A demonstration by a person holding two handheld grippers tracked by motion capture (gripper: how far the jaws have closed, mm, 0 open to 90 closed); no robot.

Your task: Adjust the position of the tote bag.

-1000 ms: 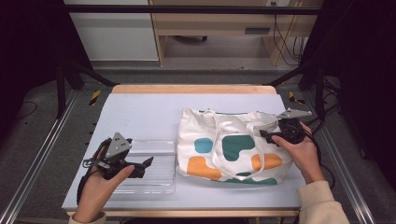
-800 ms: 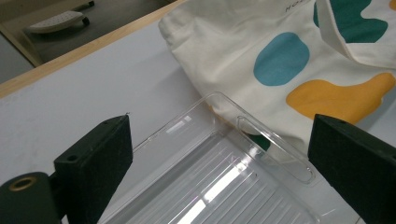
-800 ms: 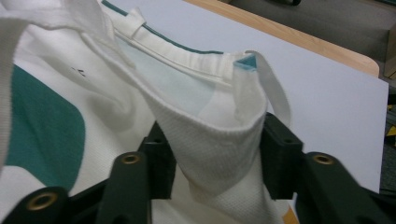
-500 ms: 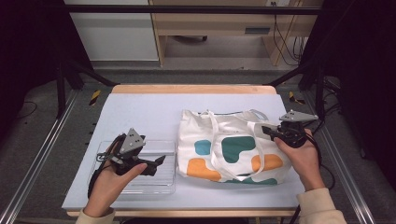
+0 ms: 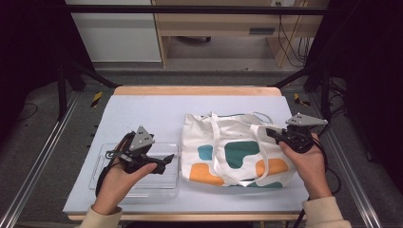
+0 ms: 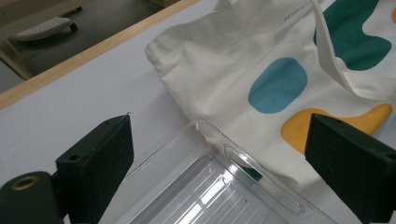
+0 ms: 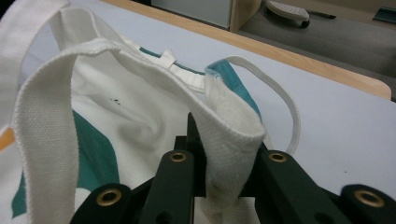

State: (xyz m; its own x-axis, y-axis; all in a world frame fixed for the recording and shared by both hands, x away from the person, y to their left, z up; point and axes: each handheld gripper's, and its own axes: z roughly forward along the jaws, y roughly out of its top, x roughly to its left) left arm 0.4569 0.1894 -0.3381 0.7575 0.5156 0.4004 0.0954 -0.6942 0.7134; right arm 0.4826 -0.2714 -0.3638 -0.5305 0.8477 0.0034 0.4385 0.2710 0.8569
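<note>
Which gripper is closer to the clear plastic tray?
Left. The left gripper hovers open right above the clear tray; the right gripper pinches the tote bag's strap, far across.

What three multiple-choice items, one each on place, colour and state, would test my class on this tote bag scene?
1. Where does the clear tray lie?
A. left of the tote bag
B. on the bag
C. behind the bag

2. Which colour is absent from the bag's blobs?
A. teal
B. orange
C. red

3. What has the right claw got?
A. nothing
B. the bag's strap
C. the tray

A: the high view shows the tray beside the bag's left edge.
C: blobs are teal, blue, orange.
B: the jaws, just closing, pinch the strap.
</note>
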